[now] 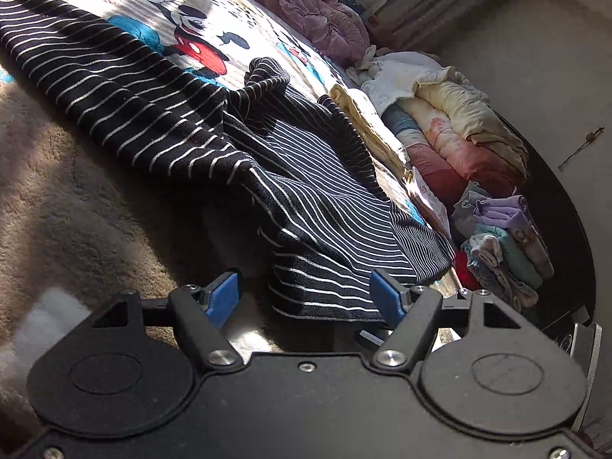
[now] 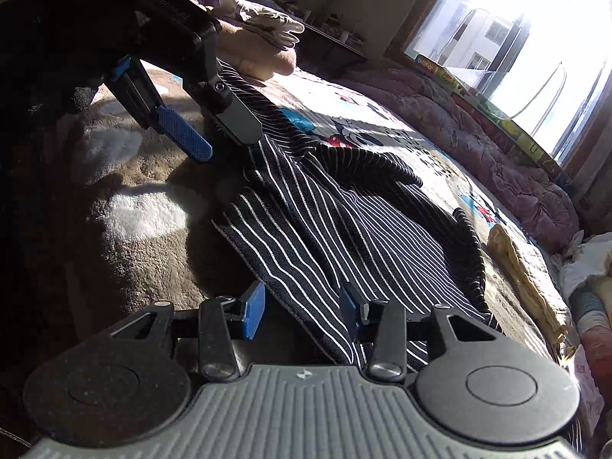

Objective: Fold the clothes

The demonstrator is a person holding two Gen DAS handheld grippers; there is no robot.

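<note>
The striped top (image 1: pixel 214 126) — black with thin white lines — lies rumpled across the bed (image 1: pixel 76 199), partly on a brown fleece blanket and partly on a cartoon-print sheet (image 1: pixel 214 26). From the left wrist, the left claw (image 1: pixel 306 298) stands wide, its blue pads (image 1: pixel 225 294) apart, with a folded edge of the top lying between them but not pinched. From the right wrist, the right claw (image 2: pixel 302 310) is part open, with the near hem of the top running between its pads (image 2: pixel 254 310) — nothing pressed. In that same view the left claw (image 2: pixel 225 130) hangs over the far end of the top, jaws spread, one tip just above the cloth. Beside the bed sit stacked folded clothes (image 1: pixel 505 244) and rolled quilts (image 1: pixel 459 130); a mauve quilt (image 2: pixel 478 134) lies under the window (image 2: pixel 535 30).
</note>
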